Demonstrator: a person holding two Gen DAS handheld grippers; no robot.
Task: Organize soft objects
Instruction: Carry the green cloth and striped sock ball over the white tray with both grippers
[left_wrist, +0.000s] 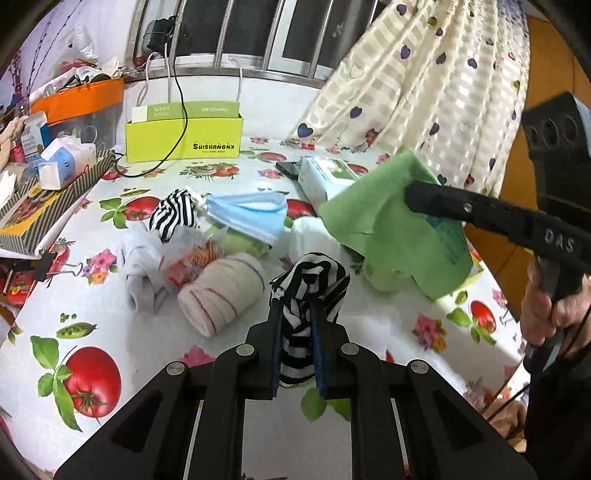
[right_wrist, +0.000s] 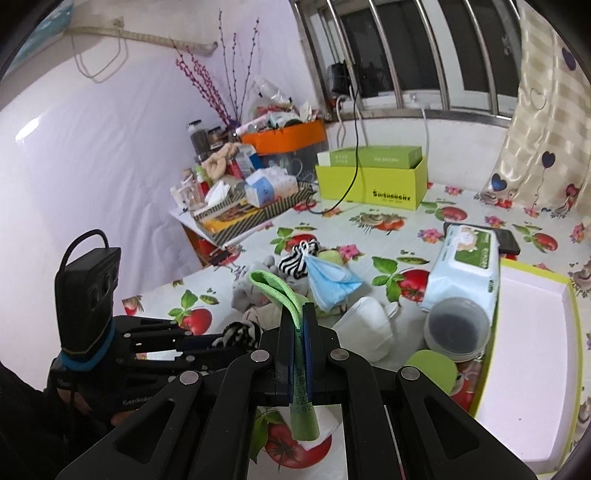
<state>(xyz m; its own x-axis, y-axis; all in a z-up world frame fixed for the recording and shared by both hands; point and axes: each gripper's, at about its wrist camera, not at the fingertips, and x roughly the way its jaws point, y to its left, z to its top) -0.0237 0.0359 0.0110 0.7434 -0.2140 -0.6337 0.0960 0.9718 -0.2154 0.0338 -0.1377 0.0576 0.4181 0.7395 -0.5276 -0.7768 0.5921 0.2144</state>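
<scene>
Left gripper (left_wrist: 297, 314) clamped on striped sock (left_wrist: 308, 284), lifted over table's near middle | right gripper (right_wrist: 297, 314) clamped on green cloth (right_wrist: 273, 288) | advice: keep grips firm, carry both clear before parting them | around: blue mask (left_wrist: 247, 216), rolled towel (left_wrist: 221, 291) in pile; wipes pack (right_wrist: 465, 266), lidded cup (right_wrist: 456, 326) crowd right side.

"SHISHANGNX" — yellow-green box (left_wrist: 183, 139); "DAS" — right gripper (left_wrist: 408, 201)

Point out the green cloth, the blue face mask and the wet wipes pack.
green cloth (left_wrist: 373, 206), left wrist view, its flat middle.
blue face mask (left_wrist: 247, 214), left wrist view, pleated middle.
wet wipes pack (right_wrist: 465, 266), right wrist view, top face.
</scene>
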